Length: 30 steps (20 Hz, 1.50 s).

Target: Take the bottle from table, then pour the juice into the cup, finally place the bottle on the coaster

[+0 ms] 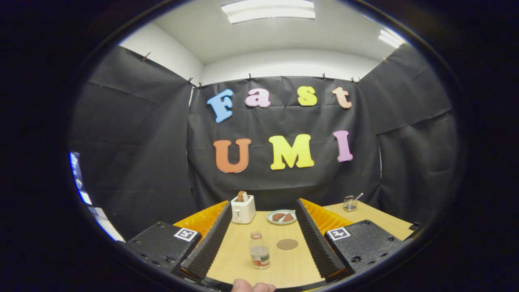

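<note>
The claw (259, 243) stands wide open with nothing in its grasp; both fingers (209, 247) flank a bare strip of table (235, 263). The bottle (259, 251) stands upright between the fingers, roughly midway, well apart from either pad and slightly toward the left one. It is small, clear-walled, open at the neck with no cap visible, a label band round its lower body; the fill level cannot be read. Judged light, probably thin plastic that yields under squeeze, smooth and liable to slip; open mouth means any tilt risks spillage. Recommended hold: across the mid-body at or just above the label, below the shoulder, with moderate pressure. The coaster (287, 244), a flat disc, lies just right of the bottle, nearer the right finger. Beyond the fingers: a toaster (243, 209) to the left, a plate (282, 217) at centre, and a small glass cup (350, 203) well apart beyond the right finger.
</note>
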### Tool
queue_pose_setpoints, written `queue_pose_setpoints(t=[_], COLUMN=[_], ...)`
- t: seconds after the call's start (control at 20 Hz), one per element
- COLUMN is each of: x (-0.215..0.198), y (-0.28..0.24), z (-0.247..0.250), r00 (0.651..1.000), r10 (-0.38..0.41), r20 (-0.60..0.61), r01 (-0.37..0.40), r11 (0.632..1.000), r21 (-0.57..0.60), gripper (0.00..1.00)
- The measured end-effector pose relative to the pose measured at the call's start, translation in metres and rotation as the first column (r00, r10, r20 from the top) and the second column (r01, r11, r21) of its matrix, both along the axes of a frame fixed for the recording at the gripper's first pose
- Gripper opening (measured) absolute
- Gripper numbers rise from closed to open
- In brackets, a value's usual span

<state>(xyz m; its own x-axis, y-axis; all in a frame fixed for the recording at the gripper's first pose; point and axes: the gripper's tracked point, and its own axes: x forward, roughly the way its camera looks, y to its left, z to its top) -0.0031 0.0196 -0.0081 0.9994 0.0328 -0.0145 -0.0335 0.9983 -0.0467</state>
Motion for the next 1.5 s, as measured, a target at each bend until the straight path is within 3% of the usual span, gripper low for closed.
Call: queue_pose_setpoints(t=[0.85, 1.05, 1.5], x=[0.010, 0.021, 0.048], y=[0.007, 0.017, -0.010], z=[-0.047, -0.098, -0.206], r00=[0.998, 0.994, 0.987], r10=[0.026, 0.042, -0.052], r20=[-0.065, -0.097, -0.151], r01=[-0.024, -0.041, 0.042], r11=[0.999, 0.999, 0.997], r21=[0.021, 0.015, -0.068], gripper=[1.00, 1.00, 1.00])
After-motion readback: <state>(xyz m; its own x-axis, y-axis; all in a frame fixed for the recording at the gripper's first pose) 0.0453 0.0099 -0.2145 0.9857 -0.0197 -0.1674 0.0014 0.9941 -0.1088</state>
